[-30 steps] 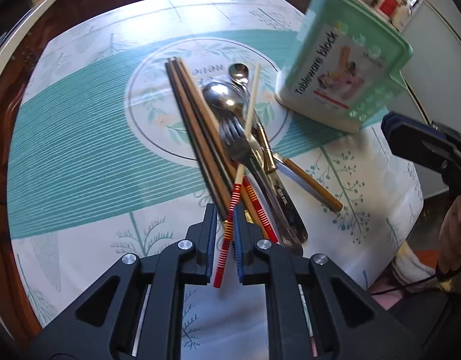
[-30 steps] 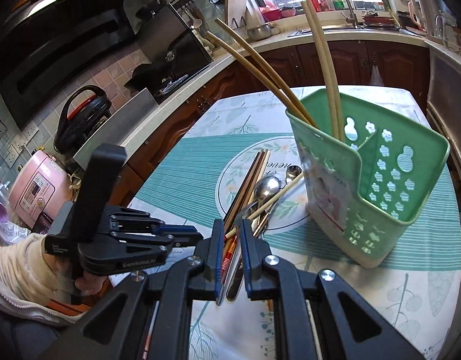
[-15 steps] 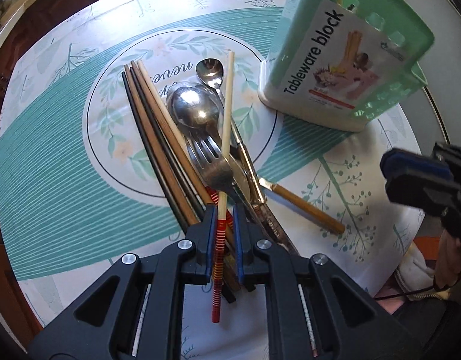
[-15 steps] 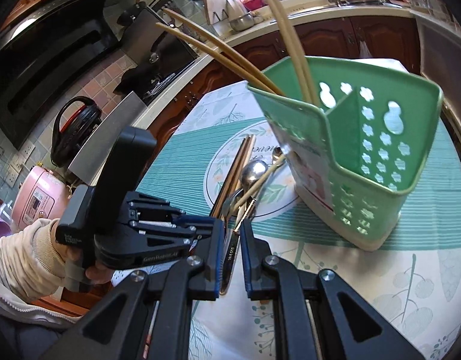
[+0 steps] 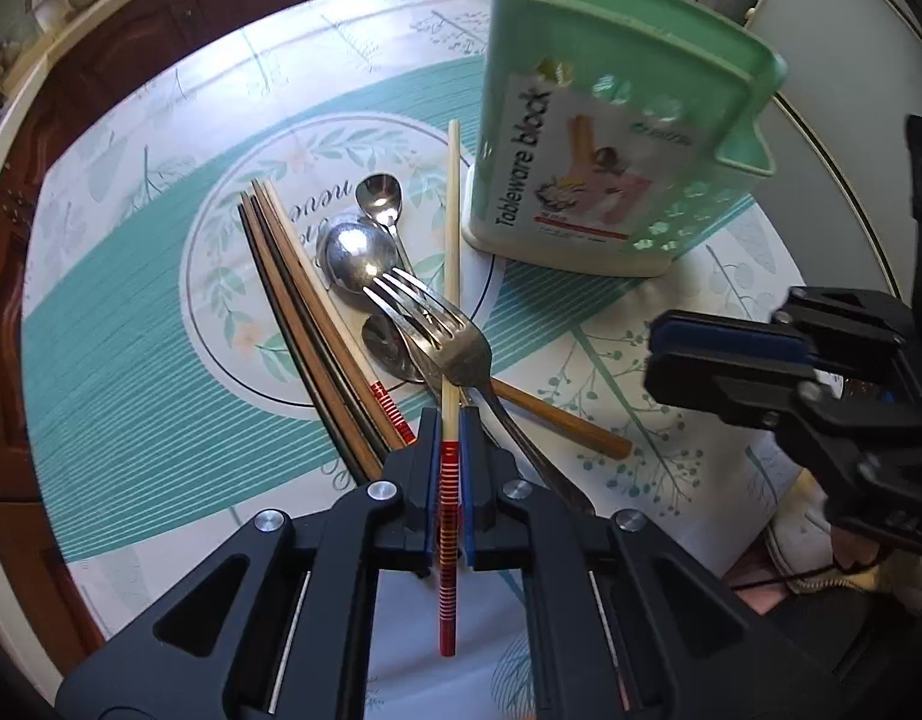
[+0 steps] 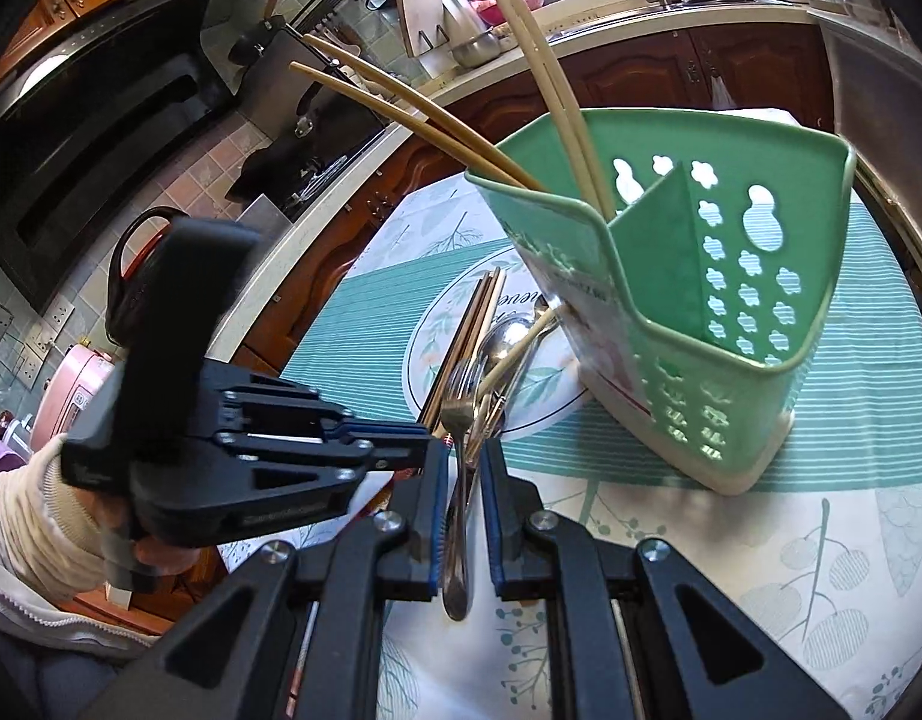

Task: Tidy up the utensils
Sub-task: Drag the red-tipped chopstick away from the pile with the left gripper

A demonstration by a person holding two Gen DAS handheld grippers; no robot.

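My left gripper points steeply down over the utensil pile, its jaws closing tight on a pale chopstick just above the chopstick's red-striped end. A steel fork lies across that chopstick. Beside it are spoons and several dark chopsticks. The green utensil holder stands behind the pile. My right gripper hovers near the table's edge, its jaws narrowly apart and gripping nothing. The fork's handle shows through the gap, lying on the table below.
Pale chopsticks stand in the far compartment of the holder. A wooden-handled utensil sticks out of the pile towards the table edge. A hand in a pale sleeve carries the left gripper. Kitchen counters ring the round table.
The left gripper has carried the chopstick towards the holder, and the chopstick now runs straight along the jaws. The fork now rides across it. The right gripper has come closer to the pile.
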